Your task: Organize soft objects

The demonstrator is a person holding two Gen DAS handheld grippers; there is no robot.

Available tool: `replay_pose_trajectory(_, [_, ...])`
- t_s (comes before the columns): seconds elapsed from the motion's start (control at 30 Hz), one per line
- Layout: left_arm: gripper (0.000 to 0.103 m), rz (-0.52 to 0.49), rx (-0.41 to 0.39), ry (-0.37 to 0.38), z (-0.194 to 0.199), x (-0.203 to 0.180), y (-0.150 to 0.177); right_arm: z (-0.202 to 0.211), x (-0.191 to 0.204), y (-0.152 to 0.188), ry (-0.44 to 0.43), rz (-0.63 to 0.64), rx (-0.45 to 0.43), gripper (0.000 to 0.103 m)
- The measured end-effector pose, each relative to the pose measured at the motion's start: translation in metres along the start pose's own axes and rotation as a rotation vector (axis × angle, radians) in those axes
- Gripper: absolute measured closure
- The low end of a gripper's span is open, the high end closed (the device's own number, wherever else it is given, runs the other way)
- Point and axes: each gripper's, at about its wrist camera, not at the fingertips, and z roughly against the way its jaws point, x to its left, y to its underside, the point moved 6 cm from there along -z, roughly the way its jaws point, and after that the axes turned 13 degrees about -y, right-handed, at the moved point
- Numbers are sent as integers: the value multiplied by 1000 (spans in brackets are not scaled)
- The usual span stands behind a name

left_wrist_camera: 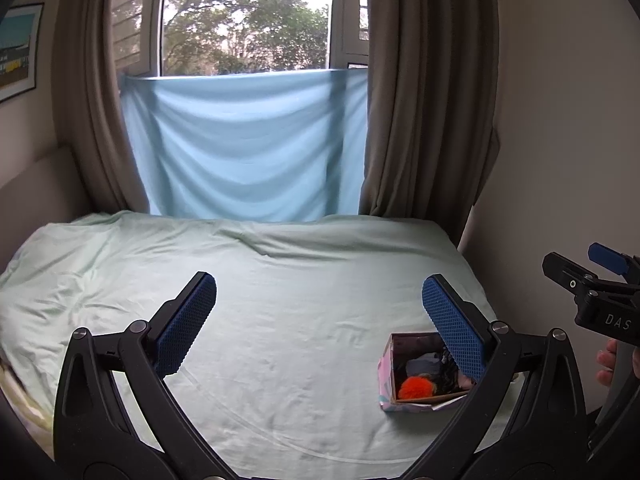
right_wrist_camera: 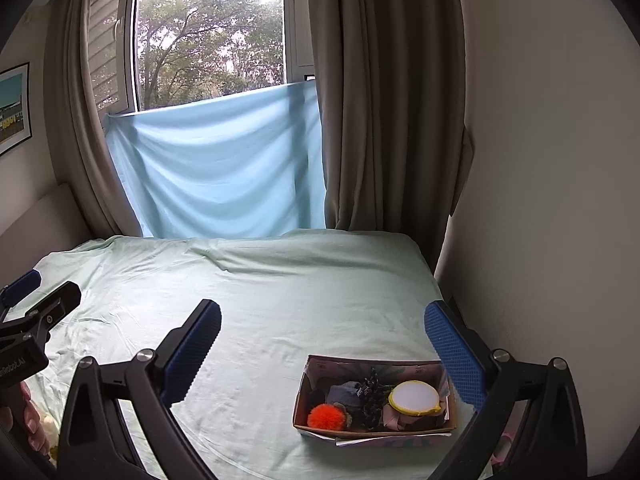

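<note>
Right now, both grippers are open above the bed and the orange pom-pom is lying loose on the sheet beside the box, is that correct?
Not quite: the orange pom-pom lies inside the box, at its near left corner, as the right wrist view shows. Both the left gripper and the right gripper are indeed open above the bed.

Curtained window [left_wrist_camera: 244, 16] (daylit) behind bed [left_wrist_camera: 280, 280]

Bed [right_wrist_camera: 280, 280] in pale green sheet, open cardboard box [right_wrist_camera: 374, 434] near its right edge
</note>
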Motion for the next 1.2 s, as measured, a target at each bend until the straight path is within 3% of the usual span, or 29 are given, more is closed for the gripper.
replay_pose_trajectory(1.2, [0,13,-15,-12,9,-3,1,4,-2,-7,-1,28,-31,2])
